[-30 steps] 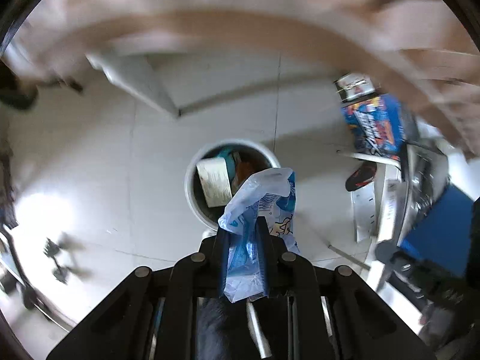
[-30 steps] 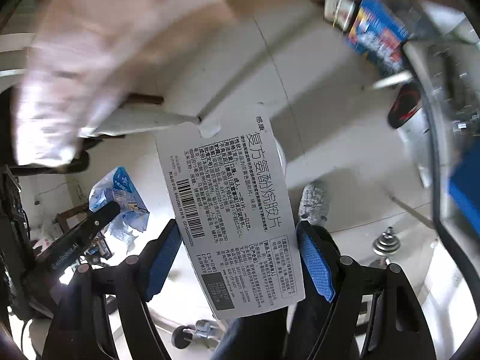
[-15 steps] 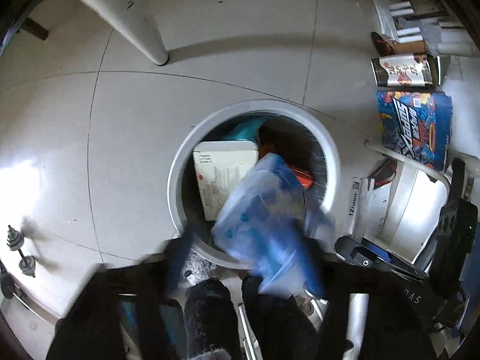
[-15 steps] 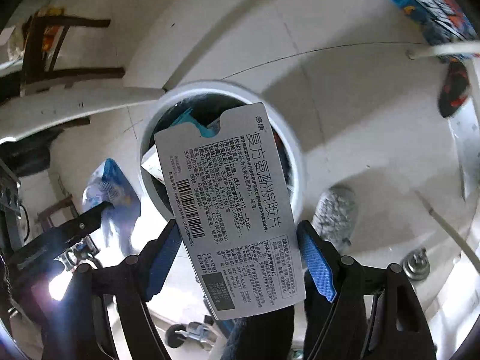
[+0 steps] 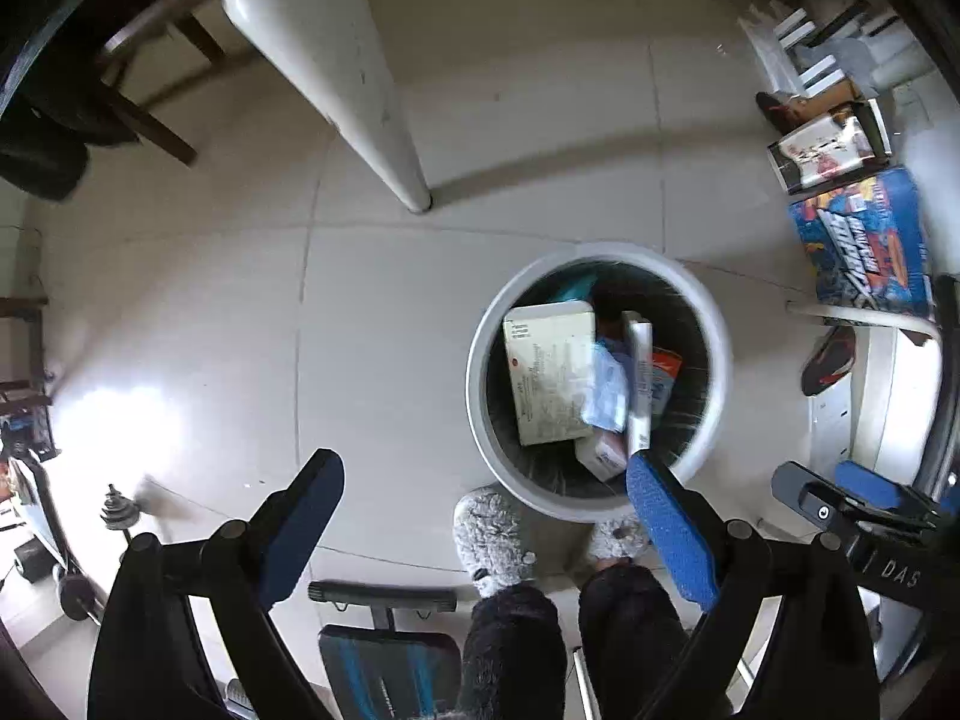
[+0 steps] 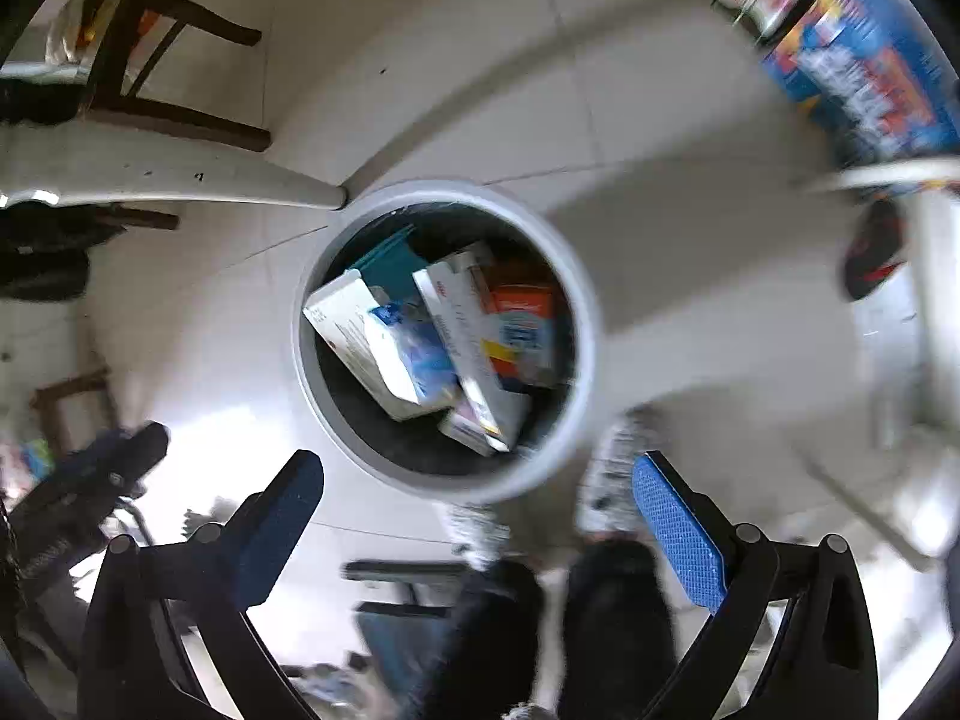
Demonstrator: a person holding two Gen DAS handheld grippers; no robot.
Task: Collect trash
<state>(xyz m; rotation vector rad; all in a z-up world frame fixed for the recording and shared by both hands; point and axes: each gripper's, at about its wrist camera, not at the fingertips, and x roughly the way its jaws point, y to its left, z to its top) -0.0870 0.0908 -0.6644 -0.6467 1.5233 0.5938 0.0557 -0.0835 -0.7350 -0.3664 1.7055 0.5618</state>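
A: Left wrist view?
B: Left gripper (image 5: 483, 507) spread wide, holding nothing, above the floor beside the trash bin (image 5: 480, 396). Inside the bin: a white box (image 5: 549, 372) and a blue wrapper (image 5: 609, 387), touching.

A: Right wrist view?
B: Right gripper (image 6: 480, 507) likewise released and bare, just below the bin (image 6: 576, 324). The flat carton (image 6: 468, 336) lies tilted in the bin against the wrapper (image 6: 420, 354).

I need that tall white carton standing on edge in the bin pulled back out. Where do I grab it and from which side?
Grip the white carton at its raised upper end, pinching across its thin faces. Come straight down from above with the right gripper, now open: the trash bin wall blocks any side approach. The carton leans between the blue plastic bag and the orange box, so only its top edge stands clear.
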